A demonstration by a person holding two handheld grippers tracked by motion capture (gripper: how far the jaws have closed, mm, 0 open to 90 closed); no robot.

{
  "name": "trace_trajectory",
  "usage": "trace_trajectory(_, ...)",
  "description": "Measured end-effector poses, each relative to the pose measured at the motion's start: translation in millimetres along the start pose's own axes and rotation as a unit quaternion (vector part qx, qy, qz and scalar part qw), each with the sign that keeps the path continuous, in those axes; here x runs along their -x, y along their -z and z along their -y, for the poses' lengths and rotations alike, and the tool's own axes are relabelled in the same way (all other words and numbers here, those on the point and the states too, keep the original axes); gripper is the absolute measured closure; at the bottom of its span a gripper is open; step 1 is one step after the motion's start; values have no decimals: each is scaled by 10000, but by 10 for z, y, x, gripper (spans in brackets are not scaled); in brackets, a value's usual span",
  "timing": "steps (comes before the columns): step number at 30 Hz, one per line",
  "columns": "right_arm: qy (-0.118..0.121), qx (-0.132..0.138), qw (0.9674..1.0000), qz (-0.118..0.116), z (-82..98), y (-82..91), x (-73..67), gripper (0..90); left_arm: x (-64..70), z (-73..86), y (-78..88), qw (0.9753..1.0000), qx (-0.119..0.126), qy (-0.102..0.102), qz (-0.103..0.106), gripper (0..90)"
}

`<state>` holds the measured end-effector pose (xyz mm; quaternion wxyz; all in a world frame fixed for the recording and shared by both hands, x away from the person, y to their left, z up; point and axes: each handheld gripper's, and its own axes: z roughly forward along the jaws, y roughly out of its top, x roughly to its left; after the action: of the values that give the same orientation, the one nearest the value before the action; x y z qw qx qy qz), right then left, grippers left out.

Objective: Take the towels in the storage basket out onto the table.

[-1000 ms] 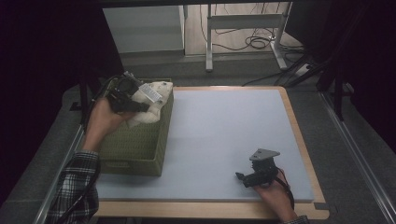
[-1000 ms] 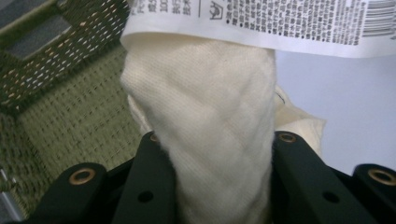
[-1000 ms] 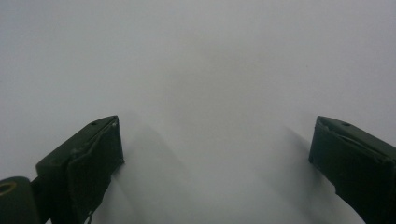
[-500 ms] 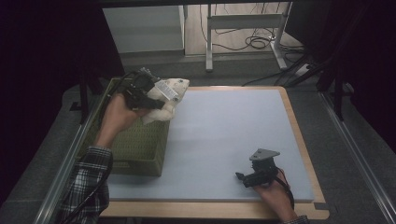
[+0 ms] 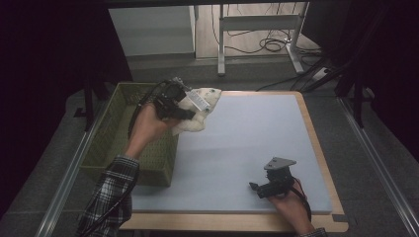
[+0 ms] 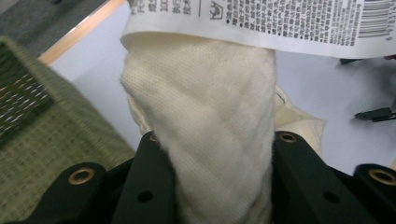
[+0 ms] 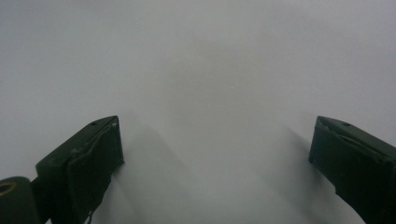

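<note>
Above the basket's (image 5: 123, 148) edge, the left gripper (image 5: 185, 112) is clamping a cream cloth (image 5: 197, 106), probably a soft toy. Setting it on the mat (image 5: 247, 143) is pending; the right gripper (image 5: 258, 188) is resting wide.

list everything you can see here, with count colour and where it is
cloth: 1, cream, held in the air over the mat's left edge, beside the basket
label: 1, white with black print, on the cloth
basket: 1, olive green woven, at the left of the table
mat: 1, pale blue-grey, covering the tabletop
table: 1, light wood edge around the mat
metal frame: 1, grey, on the floor behind the table, with dark cables
left gripper: 1, black, shut on the cloth
right gripper: 1, black, jaws open, low over the mat near the front right
forearms: 2, the left in a plaid sleeve
</note>
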<state>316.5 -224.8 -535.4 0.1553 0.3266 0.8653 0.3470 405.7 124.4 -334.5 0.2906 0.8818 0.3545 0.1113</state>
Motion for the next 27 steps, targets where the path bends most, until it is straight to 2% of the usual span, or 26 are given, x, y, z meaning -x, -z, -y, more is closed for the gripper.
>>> trace_trajectory(3,1,1,10000,0,0,0,1,30,109,-54,-143,9999,-24,-84,99,717)
trace_trajectory(8,-3,6,10000,2,0,-2,1,30,238,-123,-338,9996,41,-83,266,716)
trace_trajectory(13,-12,2,10000,-3,1,-2,0,30,372,-191,-563,9993,63,-143,333,709)
trace_trajectory(16,-13,1,10000,-4,1,-2,0,30,470,-240,-720,9993,-28,-273,235,706)
trace_trajectory(19,-12,1,10000,-4,1,-1,0,30,538,-283,-891,9995,-62,-279,154,703)
trace_trajectory(27,5,8,10000,5,1,-3,3,30,554,-286,-1315,9993,-62,-360,102,701)
